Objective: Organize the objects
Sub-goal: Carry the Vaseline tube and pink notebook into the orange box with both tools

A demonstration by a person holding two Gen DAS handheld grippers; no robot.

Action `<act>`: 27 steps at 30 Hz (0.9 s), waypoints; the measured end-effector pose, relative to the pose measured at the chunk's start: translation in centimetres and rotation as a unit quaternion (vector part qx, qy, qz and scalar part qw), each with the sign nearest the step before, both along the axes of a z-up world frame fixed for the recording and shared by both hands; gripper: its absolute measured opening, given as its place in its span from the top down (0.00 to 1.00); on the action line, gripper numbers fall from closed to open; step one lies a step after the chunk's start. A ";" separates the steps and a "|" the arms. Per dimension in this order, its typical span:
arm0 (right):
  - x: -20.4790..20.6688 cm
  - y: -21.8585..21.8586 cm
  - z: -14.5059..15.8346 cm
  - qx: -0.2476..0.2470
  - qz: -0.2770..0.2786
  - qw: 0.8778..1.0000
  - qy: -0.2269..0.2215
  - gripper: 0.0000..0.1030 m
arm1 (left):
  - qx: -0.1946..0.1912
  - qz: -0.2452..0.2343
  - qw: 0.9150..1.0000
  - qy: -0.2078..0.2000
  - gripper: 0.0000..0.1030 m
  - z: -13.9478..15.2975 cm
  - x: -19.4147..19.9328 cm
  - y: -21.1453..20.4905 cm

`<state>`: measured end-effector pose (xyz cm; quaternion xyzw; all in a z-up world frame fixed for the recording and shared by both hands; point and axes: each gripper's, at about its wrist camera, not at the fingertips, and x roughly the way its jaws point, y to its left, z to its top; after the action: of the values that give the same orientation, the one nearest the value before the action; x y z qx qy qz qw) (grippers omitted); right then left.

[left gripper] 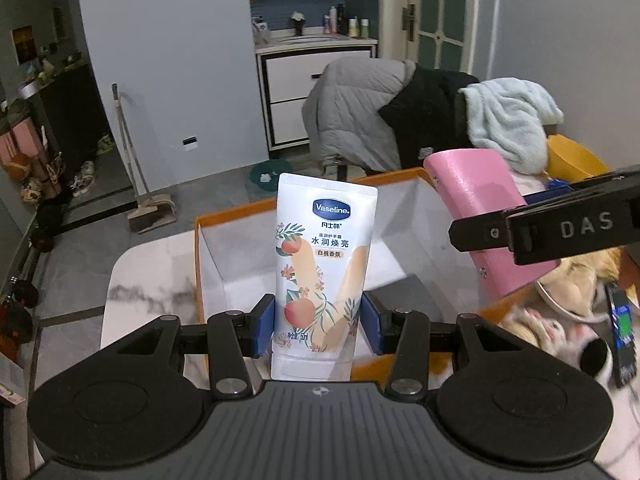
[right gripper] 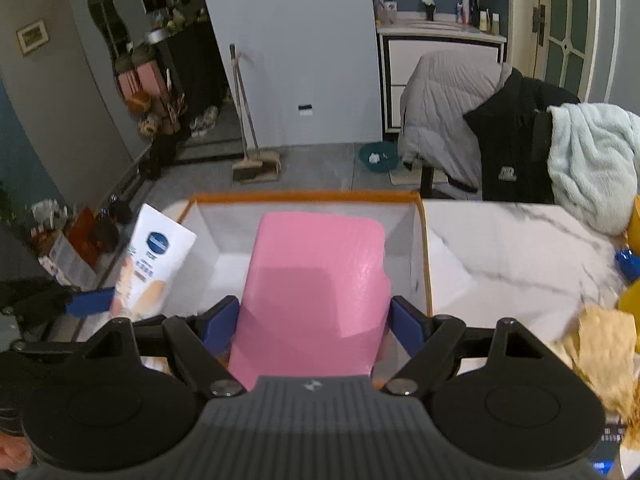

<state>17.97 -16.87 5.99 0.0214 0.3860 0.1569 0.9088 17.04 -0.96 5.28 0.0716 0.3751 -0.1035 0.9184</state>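
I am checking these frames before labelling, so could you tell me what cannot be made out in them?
- Cap of the Vaseline tube: left wrist view, hidden behind the left gripper body.
- What the pink case is: right wrist view, its lower end is covered by the right gripper.
- Floor of the orange-rimmed box: both views, largely blocked by the held items.
- Clutter at the right edge: left wrist view, motion-blurred.
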 end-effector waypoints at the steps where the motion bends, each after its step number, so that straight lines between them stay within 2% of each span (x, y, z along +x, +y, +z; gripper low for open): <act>1: 0.5 0.1 0.0 0.003 -0.002 1.000 0.000 0.21 | 0.002 0.002 1.000 0.001 0.49 -0.2 0.6 -0.1; 6: 3.2 0.6 -0.8 0.014 -0.005 1.000 0.005 0.21 | 0.005 0.012 1.000 0.013 0.49 -1.6 2.7 -0.4; 12: 4.9 1.1 -3.7 -0.005 -0.001 1.000 0.025 0.21 | 0.010 0.023 0.999 0.044 0.49 -4.2 4.3 0.1; 21: 6.4 0.6 -8.2 -0.043 0.004 0.998 0.054 0.21 | 0.003 0.031 0.997 0.069 0.49 -5.7 5.7 -0.3; 27: 6.7 1.0 -9.7 -0.066 0.009 0.996 0.065 0.21 | 0.020 0.032 0.995 0.094 0.48 -7.1 6.2 -0.8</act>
<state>24.69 -15.91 -3.73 -0.0317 0.4536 0.1378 0.8799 23.21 -1.79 -1.79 0.0681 0.4639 -0.0732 0.8802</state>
